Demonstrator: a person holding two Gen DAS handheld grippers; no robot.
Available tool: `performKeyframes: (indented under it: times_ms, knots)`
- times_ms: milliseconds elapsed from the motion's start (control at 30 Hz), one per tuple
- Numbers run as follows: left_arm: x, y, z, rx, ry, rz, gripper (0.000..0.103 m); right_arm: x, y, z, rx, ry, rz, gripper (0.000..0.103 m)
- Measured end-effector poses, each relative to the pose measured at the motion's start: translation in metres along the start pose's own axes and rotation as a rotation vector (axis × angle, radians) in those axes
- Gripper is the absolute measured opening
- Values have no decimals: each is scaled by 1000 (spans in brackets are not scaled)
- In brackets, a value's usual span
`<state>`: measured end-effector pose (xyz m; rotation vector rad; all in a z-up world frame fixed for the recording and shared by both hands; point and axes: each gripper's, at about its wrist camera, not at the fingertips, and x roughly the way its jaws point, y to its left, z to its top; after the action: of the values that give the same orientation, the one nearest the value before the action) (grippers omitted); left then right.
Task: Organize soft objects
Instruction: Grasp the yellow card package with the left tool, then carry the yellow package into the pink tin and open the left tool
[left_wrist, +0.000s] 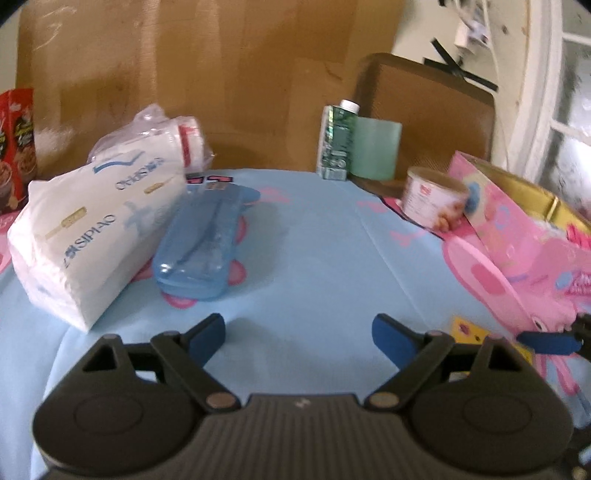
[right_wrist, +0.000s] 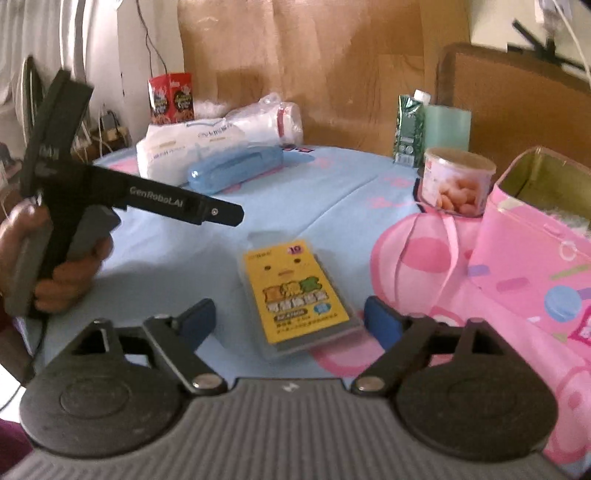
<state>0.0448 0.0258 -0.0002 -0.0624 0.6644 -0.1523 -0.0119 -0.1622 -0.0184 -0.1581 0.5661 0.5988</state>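
A white tissue pack (left_wrist: 92, 236) (right_wrist: 177, 147) lies at the far left of the blue-clothed table (left_wrist: 314, 258), with a plastic-wrapped white bundle (left_wrist: 159, 140) (right_wrist: 273, 118) behind it. My left gripper (left_wrist: 299, 332) hovers open over bare cloth, nothing between its fingers; in the right wrist view a hand holds it at the left (right_wrist: 229, 214). My right gripper (right_wrist: 290, 319) is open, and a flat yellow packet (right_wrist: 295, 291) lies on the cloth between and just ahead of its fingers, untouched by the pads. An open pink bag (left_wrist: 517, 229) (right_wrist: 535, 240) stands at the right.
A blue plastic case (left_wrist: 199, 251) (right_wrist: 236, 168) lies beside the tissue pack. A round tin (left_wrist: 432, 199) (right_wrist: 458, 181), a green carton (left_wrist: 336, 140) (right_wrist: 408, 129) and a pale green roll (left_wrist: 376, 147) stand at the back right. A red snack box (right_wrist: 171, 98) is at the back left. Cardboard lines the rear.
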Motion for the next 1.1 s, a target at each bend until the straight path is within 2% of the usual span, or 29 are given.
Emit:
performKeyframes:
  times_ms: [33,100,333,567,600,800,933,1033,1100]
  knots:
    - [-2,-4,-2,11,0,-4,90,-2,0,-1,-19,-10,-22,64]
    - [-8,-13,-5,31,2,-26,90,-5,-3,-3,1,-22,-16,63]
    - [-19,-61,-17,65,47,-178,90,-25,-9,-21,33,-46,-59,63]
    - [-24,-145,-36,258,70,-324,92,-58,-8,-50,32,-84,-128,64]
    - [-24,-152,-38,273,65,-324,92,-63,-8,-54,30,-89,-150,64]
    - [-25,-188,-43,343,100,-465,75,-100,-27,-88,108,-139,-292,64]
    - [-21,-212,-41,372,115,-508,68,-119,-38,-105,188,-179,-345,63]
    - [-15,-224,-27,335,134,-539,65,-126,-39,-108,190,-225,-404,63]
    - [-19,-226,-14,316,119,-561,62,-133,-41,-106,188,-275,-433,63]
